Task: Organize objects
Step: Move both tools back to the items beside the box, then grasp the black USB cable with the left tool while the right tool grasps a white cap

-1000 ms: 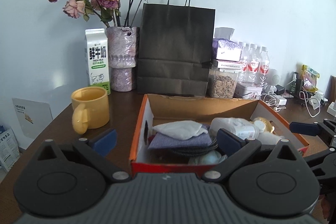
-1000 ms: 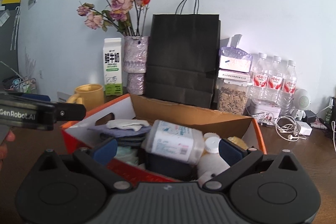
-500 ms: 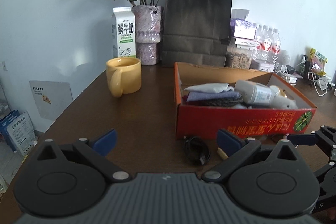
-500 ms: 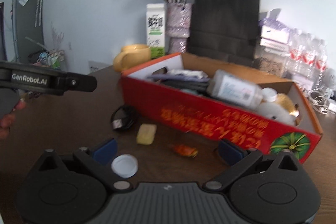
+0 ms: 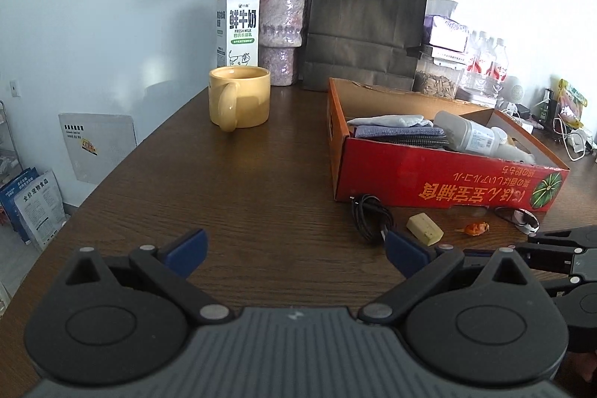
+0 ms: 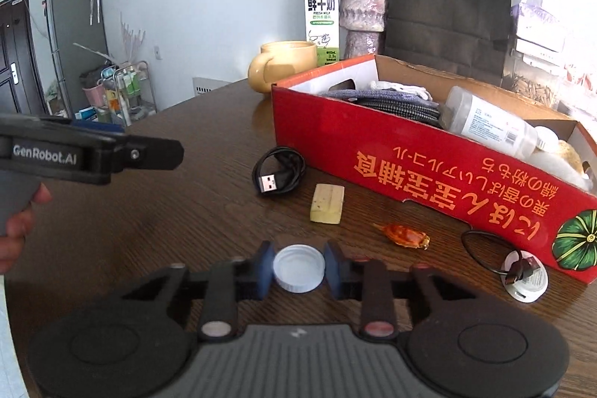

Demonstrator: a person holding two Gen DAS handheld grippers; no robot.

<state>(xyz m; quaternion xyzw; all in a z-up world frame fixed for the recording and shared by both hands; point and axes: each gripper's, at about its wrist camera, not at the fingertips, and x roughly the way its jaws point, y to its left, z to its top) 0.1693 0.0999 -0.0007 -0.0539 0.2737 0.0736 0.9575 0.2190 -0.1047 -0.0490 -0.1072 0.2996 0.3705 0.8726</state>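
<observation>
My right gripper (image 6: 298, 265) is low over the brown table, its jaws closing, and both blue pads touch the sides of a white bottle cap (image 6: 298, 268). Beyond the cap lie a yellow block (image 6: 327, 204), an orange wrapped candy (image 6: 405, 234) and a coiled black USB cable (image 6: 278, 174), all in front of the red cardboard box (image 6: 410, 159). Cloths and a white bottle (image 6: 488, 127) lie in the box. My left gripper (image 5: 296, 247) stands open over bare table left of the box (image 5: 447, 178), nothing between its fingers.
A yellow mug (image 5: 240, 97), a milk carton (image 5: 237, 25), a vase of dried roses (image 5: 281, 25) and a black paper bag (image 5: 367, 25) stand behind. A small white round device on a black cord (image 6: 524, 276) lies by the box's right corner. Water bottles and cables crowd the far right.
Both grippers drew back from over the box and sank towards the table in front of it. The right jaws went from wide open to closed around the white cap.
</observation>
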